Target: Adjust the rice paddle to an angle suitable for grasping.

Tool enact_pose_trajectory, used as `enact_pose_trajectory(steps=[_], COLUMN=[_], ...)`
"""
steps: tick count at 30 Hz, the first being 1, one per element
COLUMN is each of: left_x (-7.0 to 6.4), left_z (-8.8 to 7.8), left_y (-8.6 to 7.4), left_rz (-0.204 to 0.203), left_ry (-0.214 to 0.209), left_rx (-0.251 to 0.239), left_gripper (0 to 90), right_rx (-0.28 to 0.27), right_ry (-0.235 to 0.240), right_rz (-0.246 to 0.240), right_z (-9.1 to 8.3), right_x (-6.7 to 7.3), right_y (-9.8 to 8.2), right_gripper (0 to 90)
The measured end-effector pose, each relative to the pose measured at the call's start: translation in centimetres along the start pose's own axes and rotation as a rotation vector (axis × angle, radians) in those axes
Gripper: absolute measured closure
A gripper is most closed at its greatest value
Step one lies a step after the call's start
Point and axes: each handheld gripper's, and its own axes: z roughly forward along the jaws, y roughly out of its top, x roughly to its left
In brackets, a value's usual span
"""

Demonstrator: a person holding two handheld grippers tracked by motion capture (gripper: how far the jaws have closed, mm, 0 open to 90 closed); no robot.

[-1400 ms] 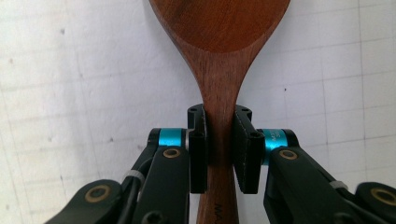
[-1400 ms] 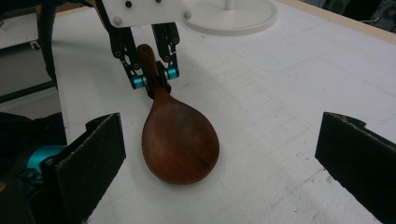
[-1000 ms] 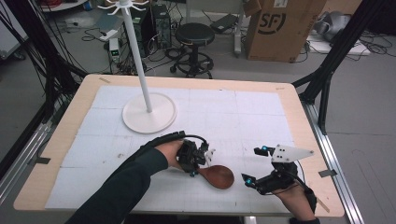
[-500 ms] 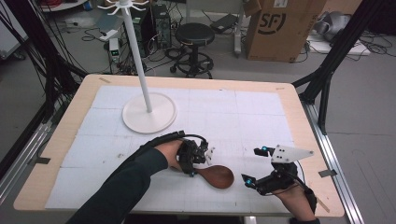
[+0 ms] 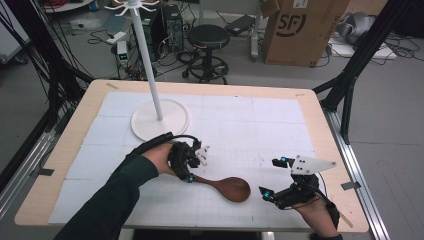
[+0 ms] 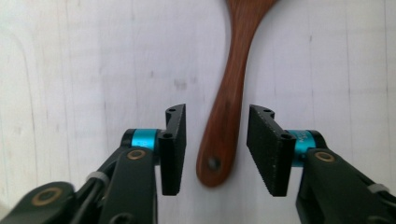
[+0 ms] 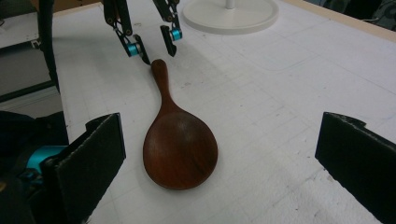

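At six o'clock from the white stand (image 5: 160, 119), the wooden spoon (image 5: 227, 186) lies flat, its handle end between the left gripper (image 6: 215, 149)'s just-opened, non-touching jaws, so closing off-centre could skid it sideways.

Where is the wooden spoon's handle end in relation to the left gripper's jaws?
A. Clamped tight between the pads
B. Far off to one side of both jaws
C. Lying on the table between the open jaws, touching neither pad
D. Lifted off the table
C. In the left gripper view the wooden spoon has its handle end flat on the table between the jaws of the left gripper, with a gap at each pad.
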Motion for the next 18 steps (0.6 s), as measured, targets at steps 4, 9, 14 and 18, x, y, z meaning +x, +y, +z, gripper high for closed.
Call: enact_pose_trajectory(steps=[4, 9, 14, 18], left_x=[0.1, -0.2, -0.3, -0.3], left_z=[-0.5, -0.2, 0.5, 1.0], left_y=[-2.1, -3.2, -3.2, -2.9], left_rz=[-0.033, -0.033, -0.005, 0.001], left_ry=[0.008, 0.021, 0.027, 0.025], left_rx=[0.033, 0.084, 0.143, 0.168], left_gripper=[64.4, 69.5, 77.6, 88.5], right_rx=[0.002, 0.005, 0.005, 0.004], right_ry=[0.003, 0.006, 0.01, 0.008], right_rz=[0.0, -0.005, -0.004, -0.001], right_z=[0.2, 0.5, 0.6, 0.5], right_x=[0.0, 0.0, 0.1, 0.0], right_y=[0.1, 0.2, 0.2, 0.2], right_gripper=[0.3, 0.3, 0.3, 0.3])
